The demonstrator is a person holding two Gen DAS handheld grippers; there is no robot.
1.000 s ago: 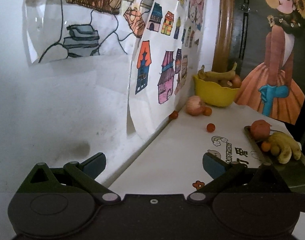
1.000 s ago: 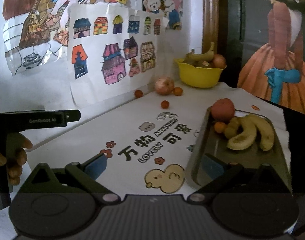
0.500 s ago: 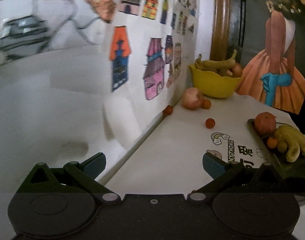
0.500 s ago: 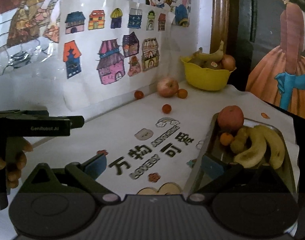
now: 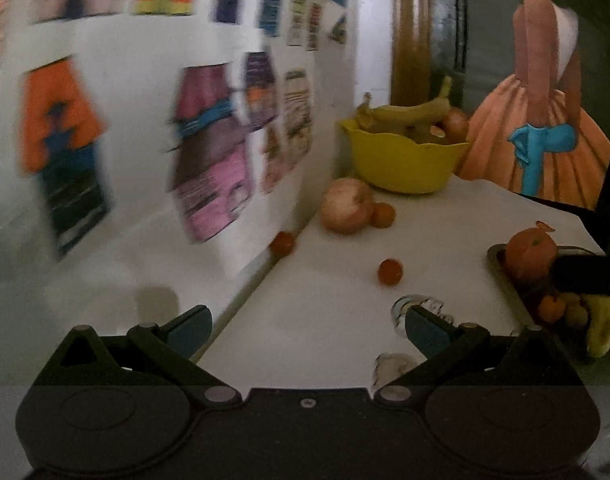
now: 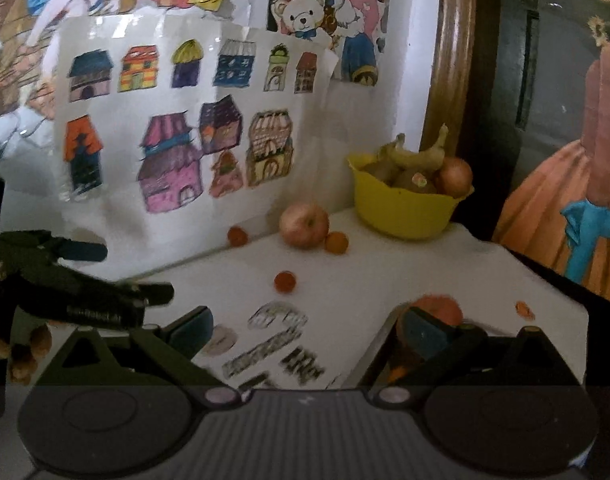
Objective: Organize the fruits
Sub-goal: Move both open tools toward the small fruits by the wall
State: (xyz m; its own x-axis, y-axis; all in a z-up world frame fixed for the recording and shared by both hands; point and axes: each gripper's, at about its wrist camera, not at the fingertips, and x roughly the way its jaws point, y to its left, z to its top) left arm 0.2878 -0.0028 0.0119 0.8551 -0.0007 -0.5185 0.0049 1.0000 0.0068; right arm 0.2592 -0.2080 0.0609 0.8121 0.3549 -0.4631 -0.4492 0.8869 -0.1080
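Note:
An apple lies on the white table next to a small orange. Two more small oranges lie loose, one by the wall and one mid-table. A yellow bowl at the back holds bananas and round fruit. A dark tray on the right holds a large orange fruit, small oranges and bananas. My left gripper is open and empty. My right gripper is open and empty over the tray's near end.
A wall with paper house drawings runs along the table's left side. A wooden post and a dark painted panel stand behind the bowl. The table mat has printed letters. My left gripper's body shows in the right wrist view.
Both grippers have moved forward towards the loose fruit and the bowl. The left view has swung along the wall. Both stay open and empty.

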